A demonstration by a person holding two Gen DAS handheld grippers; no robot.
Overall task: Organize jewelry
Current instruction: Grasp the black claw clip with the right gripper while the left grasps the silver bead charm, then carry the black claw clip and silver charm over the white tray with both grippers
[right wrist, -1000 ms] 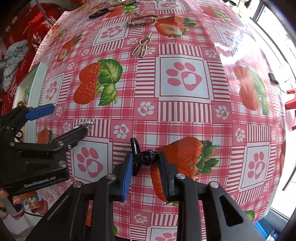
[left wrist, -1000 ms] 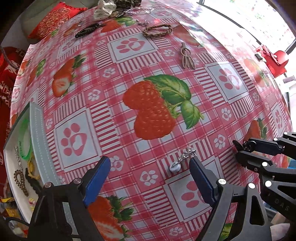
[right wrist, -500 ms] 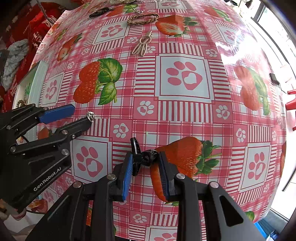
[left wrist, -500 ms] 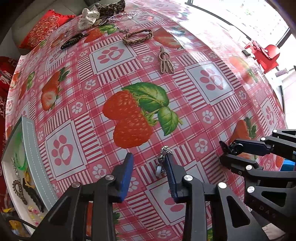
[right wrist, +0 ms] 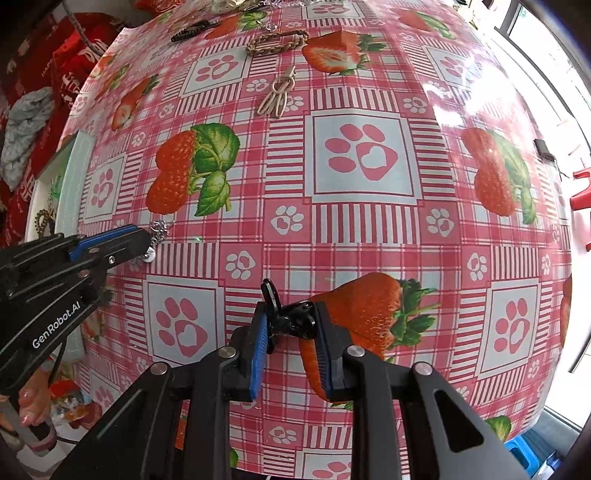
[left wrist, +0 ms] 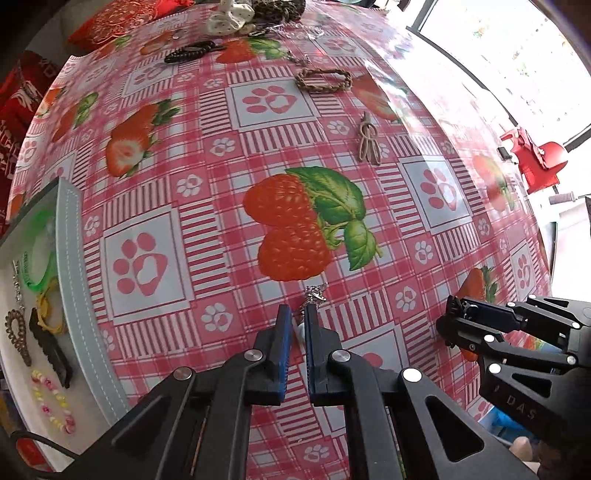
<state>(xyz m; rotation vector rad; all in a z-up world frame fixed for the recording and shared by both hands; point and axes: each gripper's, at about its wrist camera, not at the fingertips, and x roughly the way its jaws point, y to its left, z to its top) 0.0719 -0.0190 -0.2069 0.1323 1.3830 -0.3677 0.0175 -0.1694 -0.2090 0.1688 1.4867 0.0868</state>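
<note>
Jewelry lies scattered over the table (left wrist: 207, 206), which wears a glossy oilcloth of pink checks, white paw-print squares and printed strawberries. The left tongs (left wrist: 298, 325) are pinched narrow on a silver chain with a pearl bead (left wrist: 312, 295); its fine crumpled links stick out beyond the blue pads and the pale round bead sits between them, low over the cloth. The right tongs (right wrist: 291, 325) grip a glossy black hair clip (right wrist: 291, 317) of hard plastic, one curved wing poking up past the left pad, and their jaws are closing on it.

Farther off on the cloth rest a beige looped cord piece (left wrist: 367, 138), a braided brown bracelet (left wrist: 323, 79) in an oblong ring, and a dark coiled hair tie (left wrist: 192, 51). At the far edge sits a white dotted scrunchie (left wrist: 229, 18).

At the left edge stands a pale grey tray (left wrist: 74, 266) with stitched leather-like rim. In it lie a bright green bangle (left wrist: 35, 258), a yellow band (left wrist: 46, 308), a bronze spiral tie (left wrist: 16, 339), a flat black clip (left wrist: 51, 350) and a pastel bead bracelet (left wrist: 50, 402).

Red patterned cushions (left wrist: 118, 18) lie beyond the far left corner; bright windows run along the right, with a red chair (left wrist: 539, 162) outside the table's edge.
</note>
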